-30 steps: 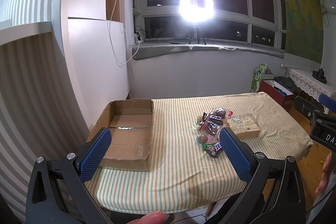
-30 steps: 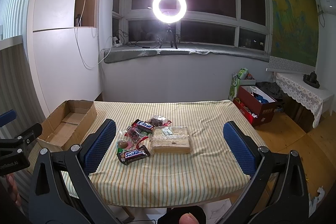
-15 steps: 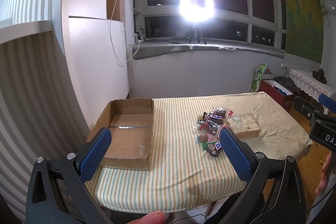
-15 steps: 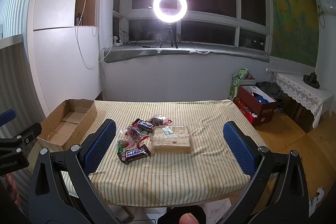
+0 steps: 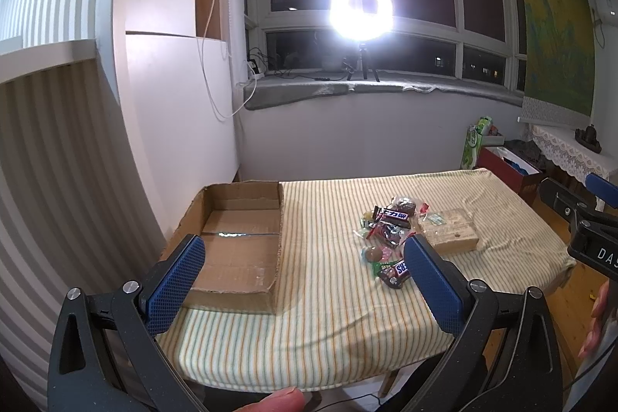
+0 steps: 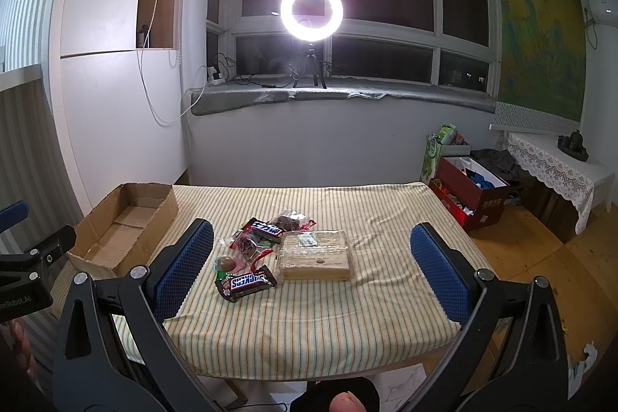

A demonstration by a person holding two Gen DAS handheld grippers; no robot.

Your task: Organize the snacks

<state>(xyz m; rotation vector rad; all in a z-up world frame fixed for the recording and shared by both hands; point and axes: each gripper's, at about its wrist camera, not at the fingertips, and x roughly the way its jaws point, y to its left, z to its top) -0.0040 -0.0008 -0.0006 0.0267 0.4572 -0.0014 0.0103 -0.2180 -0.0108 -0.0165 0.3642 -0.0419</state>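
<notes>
Both tools hang short of the table: the left gripper [image 5: 305, 277] with blue-padded fingers spread wide, nothing between them, and the right gripper [image 6: 313, 269] just as wide and empty. On the yellow-striped tablecloth [image 6: 320, 327] the brown Snickers bar [image 6: 247, 283] lies nearest, the tan wrapped block [image 6: 316, 255] just beside it, smaller sweets [image 6: 266, 230] behind. Farther left sits the open cardboard box [image 5: 239, 242], the glowing ring light [image 6: 311, 8] beyond.

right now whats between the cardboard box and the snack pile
Only bare striped tablecloth separates the cardboard box from the snack pile; the left wrist view shows it best.
</notes>
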